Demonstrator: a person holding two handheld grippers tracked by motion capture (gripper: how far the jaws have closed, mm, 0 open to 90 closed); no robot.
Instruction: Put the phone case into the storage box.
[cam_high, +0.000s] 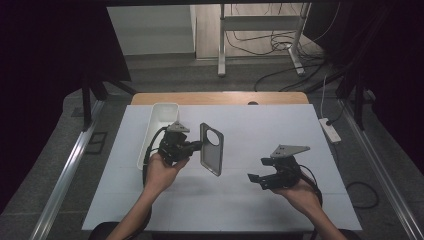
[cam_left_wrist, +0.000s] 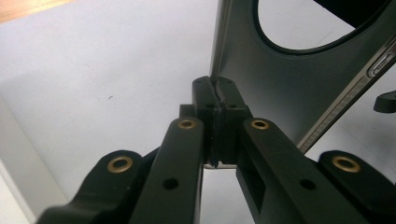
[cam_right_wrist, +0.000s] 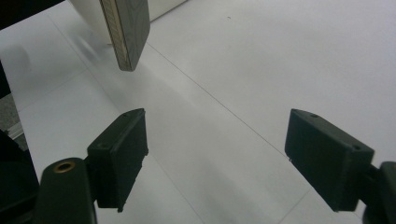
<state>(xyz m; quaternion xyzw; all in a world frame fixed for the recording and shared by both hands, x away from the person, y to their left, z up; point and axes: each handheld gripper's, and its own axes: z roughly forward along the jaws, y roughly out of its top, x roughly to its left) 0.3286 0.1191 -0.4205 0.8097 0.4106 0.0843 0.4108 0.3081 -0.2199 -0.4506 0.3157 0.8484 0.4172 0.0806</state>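
Note:
A dark grey phone case (cam_high: 211, 148) with a large round camera hole is held upright above the white table cover (cam_high: 240, 200). My left gripper (cam_high: 197, 146) is shut on the case's left edge. In the left gripper view the fingertips (cam_left_wrist: 215, 100) pinch the thin edge of the case (cam_left_wrist: 280, 79). My right gripper (cam_high: 256, 169) hovers to the right of the case, apart from it, jaws open with nothing between them. In the right gripper view the open gripper (cam_right_wrist: 215, 149) points at the bare cover, and the case's lower corner (cam_right_wrist: 128, 28) hangs farther off at the upper left.
A long white tray (cam_high: 161, 116) lies on the cover behind the left hand. The wooden table edge (cam_high: 220, 98) runs along the far side. A power strip (cam_high: 330, 129) and cables lie on the floor at the right, and a metal stand (cam_high: 260, 30) stands at the back.

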